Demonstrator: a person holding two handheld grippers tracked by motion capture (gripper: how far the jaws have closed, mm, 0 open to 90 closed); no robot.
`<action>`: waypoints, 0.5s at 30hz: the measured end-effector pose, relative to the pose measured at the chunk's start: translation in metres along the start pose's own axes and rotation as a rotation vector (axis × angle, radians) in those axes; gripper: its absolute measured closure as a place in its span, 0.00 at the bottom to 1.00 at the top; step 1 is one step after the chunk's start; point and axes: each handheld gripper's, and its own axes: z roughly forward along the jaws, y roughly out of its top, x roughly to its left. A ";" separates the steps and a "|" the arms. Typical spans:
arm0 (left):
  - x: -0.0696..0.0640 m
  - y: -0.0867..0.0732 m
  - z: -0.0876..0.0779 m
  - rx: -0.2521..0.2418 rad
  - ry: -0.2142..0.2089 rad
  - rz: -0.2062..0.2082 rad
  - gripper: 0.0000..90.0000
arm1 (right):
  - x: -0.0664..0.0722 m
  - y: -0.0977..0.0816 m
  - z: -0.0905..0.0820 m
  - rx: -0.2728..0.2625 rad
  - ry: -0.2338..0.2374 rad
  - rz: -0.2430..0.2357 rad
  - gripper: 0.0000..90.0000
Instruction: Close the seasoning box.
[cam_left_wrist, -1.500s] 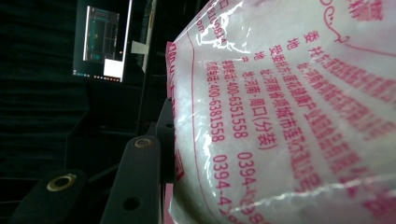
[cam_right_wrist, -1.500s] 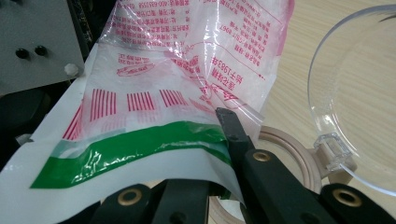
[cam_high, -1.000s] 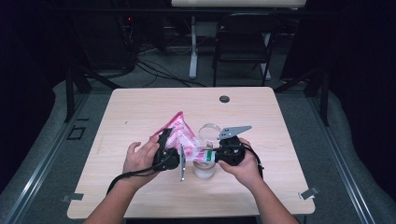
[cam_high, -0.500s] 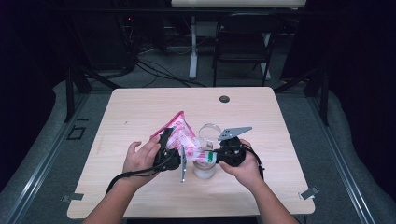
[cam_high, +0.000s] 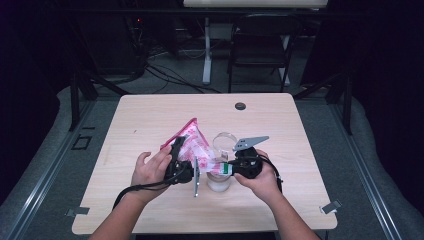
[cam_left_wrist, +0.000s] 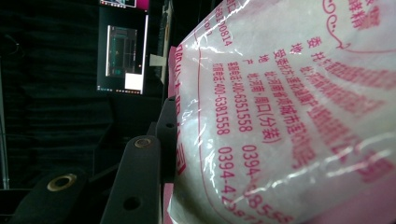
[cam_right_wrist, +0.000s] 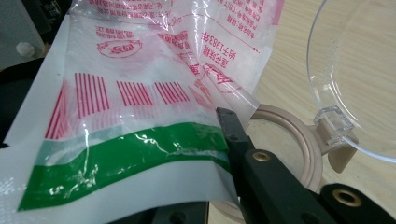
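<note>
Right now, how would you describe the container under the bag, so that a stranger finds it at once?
Start at the wooden table and go to its near middle, where both hands meet. There a pink-and-white printed bag is held tilted between the left gripper and right gripper. Just below its corner stands the container, with a beige rim and a clear round lid hinged open.

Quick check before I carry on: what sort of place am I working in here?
Most likely a recording studio or lab, not a kitchen. A lone wooden table stands between dark curtains, cables trail over the grey floor behind it, and a lit monitor glows in the dark in the left gripper view.
</note>
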 end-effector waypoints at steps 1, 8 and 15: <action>0.000 0.000 0.000 -0.003 0.009 0.007 0.71 | 0.000 0.000 0.000 0.000 0.001 0.001 1.00; 0.000 0.002 -0.002 -0.010 0.030 0.023 0.71 | -0.001 -0.001 -0.001 -0.002 0.003 0.009 1.00; -0.001 0.004 -0.002 -0.006 0.039 0.028 0.71 | -0.003 -0.001 -0.001 -0.006 0.005 0.018 1.00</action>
